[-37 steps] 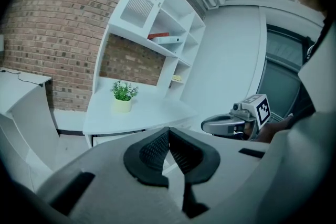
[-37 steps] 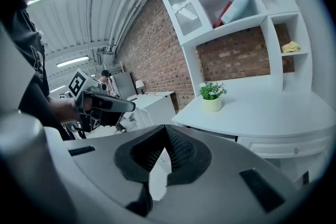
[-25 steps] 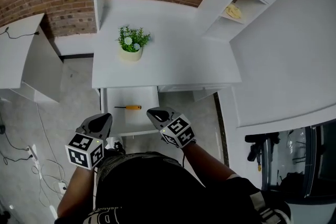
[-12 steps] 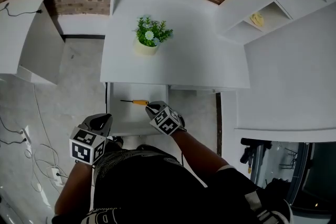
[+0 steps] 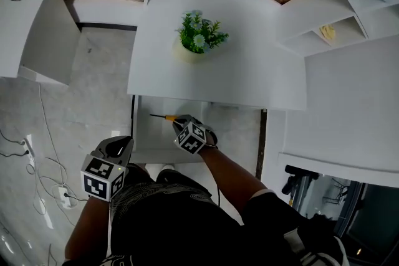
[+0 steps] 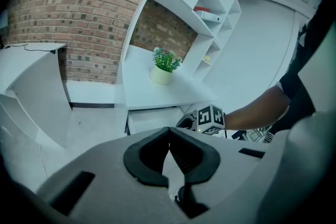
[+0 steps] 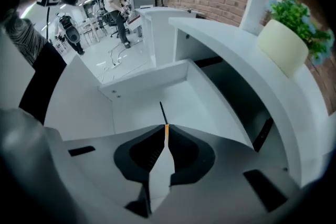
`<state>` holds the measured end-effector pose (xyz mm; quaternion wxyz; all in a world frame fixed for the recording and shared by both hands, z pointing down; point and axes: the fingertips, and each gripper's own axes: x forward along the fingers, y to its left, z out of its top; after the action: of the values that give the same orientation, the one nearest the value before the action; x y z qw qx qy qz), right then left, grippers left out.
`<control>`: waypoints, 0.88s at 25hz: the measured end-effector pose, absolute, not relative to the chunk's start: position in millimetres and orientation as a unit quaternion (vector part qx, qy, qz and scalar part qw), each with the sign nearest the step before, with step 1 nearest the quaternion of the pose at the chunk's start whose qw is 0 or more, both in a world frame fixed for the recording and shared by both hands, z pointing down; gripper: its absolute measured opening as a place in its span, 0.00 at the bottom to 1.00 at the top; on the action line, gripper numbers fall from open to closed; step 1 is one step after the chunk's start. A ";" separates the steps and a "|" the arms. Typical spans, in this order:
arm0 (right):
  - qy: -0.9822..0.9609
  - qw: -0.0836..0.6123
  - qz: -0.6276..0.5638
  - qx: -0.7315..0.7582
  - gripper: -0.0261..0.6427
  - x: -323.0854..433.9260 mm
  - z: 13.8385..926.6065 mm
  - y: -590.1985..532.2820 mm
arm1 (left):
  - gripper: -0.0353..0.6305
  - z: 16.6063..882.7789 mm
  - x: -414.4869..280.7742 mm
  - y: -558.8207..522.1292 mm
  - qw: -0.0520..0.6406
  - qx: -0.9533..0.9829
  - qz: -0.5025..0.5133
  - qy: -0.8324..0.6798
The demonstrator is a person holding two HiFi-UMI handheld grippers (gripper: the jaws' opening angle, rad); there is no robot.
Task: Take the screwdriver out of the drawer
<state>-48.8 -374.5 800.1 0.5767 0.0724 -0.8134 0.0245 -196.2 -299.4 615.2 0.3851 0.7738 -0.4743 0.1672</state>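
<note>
The screwdriver (image 5: 167, 117), with a dark shaft and an orange handle, lies in the open white drawer (image 5: 149, 141) under the desk. My right gripper (image 5: 178, 124) reaches into the drawer, its tips at the handle's end. In the right gripper view its jaws (image 7: 166, 128) stand together, a thin strip of orange shows in the slit between the tips, and the shaft (image 7: 162, 112) points away beyond them. My left gripper (image 5: 122, 144) hangs shut and empty in front of the drawer, to the left; its tips (image 6: 169, 131) touch.
A potted plant (image 5: 199, 38) stands on the white desk top (image 5: 249, 75) above the drawer. White shelves (image 5: 324, 34) rise at the right. Another white desk (image 5: 37, 22) is at the left, with cables (image 5: 37, 177) on the floor. People sit far off (image 7: 121, 0).
My right gripper has moved forward into the drawer and reached the screwdriver's handle. The left gripper has stayed low at the left. The screwdriver has not moved.
</note>
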 end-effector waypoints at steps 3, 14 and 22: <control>-0.799 0.599 -0.001 0.045 0.05 -52.0 821.5 -375.9 | 0.08 622.6 -202.7 -298.5 0.395 0.769 0.168 -0.475; -0.762 0.648 -0.017 -0.003 0.12 -51.5 880.5 -379.4 | 0.08 643.3 -213.0 -292.1 0.419 0.759 0.181 -0.464; -0.749 0.661 -0.043 -0.025 0.13 -57.8 894.5 -383.8 | 0.08 650.9 -220.5 -285.5 0.428 0.753 0.189 -0.462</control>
<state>-57.8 -383.8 894.5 0.6610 -0.0253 -0.7487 -0.0428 -220.5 -285.5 650.9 0.4283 0.7533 -0.4619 0.1889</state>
